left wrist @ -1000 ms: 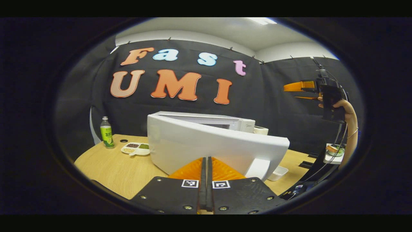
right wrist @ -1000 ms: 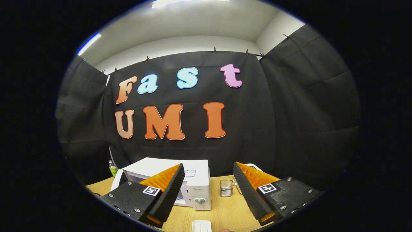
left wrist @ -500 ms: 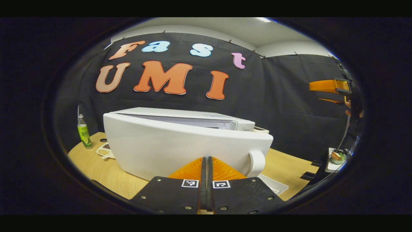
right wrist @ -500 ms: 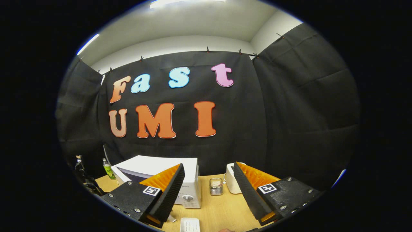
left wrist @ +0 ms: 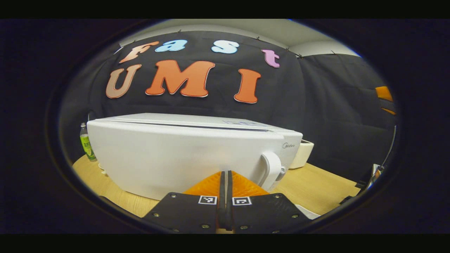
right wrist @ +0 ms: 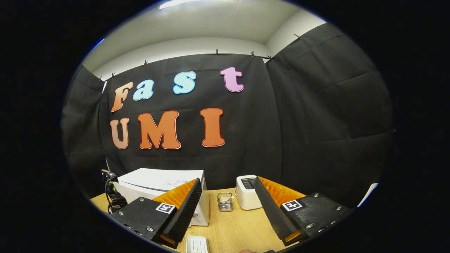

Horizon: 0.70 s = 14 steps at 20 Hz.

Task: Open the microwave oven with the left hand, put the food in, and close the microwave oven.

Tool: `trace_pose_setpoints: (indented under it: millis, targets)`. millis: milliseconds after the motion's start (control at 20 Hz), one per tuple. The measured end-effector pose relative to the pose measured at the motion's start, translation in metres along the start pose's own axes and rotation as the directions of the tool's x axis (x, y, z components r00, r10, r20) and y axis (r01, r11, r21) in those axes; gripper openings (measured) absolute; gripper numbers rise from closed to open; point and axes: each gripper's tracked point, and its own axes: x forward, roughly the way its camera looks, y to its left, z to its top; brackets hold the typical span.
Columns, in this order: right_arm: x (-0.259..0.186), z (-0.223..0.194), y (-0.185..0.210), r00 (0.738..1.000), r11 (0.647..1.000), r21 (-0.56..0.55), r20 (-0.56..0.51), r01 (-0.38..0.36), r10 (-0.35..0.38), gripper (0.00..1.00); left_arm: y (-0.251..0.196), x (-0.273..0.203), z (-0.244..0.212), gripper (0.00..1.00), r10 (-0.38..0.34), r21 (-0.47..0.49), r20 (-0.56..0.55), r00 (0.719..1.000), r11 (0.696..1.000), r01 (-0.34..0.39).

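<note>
Door [left wrist: 182, 158] swung nearly closed, against left gripper [left wrist: 225, 182].

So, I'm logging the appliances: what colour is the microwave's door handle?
White, like the microwave itself; the handle shows best in the left gripper view.

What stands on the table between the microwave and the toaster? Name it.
In the right gripper view, a small clear holder stands on the table between the microwave and the toaster, apart from both.
</note>
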Motion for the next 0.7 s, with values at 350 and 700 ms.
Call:
trace_pose_setpoints:
  millis: [350, 700]
  targets:
    - [0.002, -0.013, -0.006, 0.999, 1.0, 0.002, -0.038, 0.016, -0.016, 0.94, 0.0, 0.012, -0.005, 0.0, 0.044, 0.019, -0.054, 0.998, 0.999, -0.043]
    - [0.007, -0.005, 0.013, 0.999, 0.999, 0.008, -0.035, -0.031, 0.031, 0.95, 0.018, -0.057, 0.067, 0.0, 0.045, 0.104, 0.008, 0.999, 0.993, -0.046]
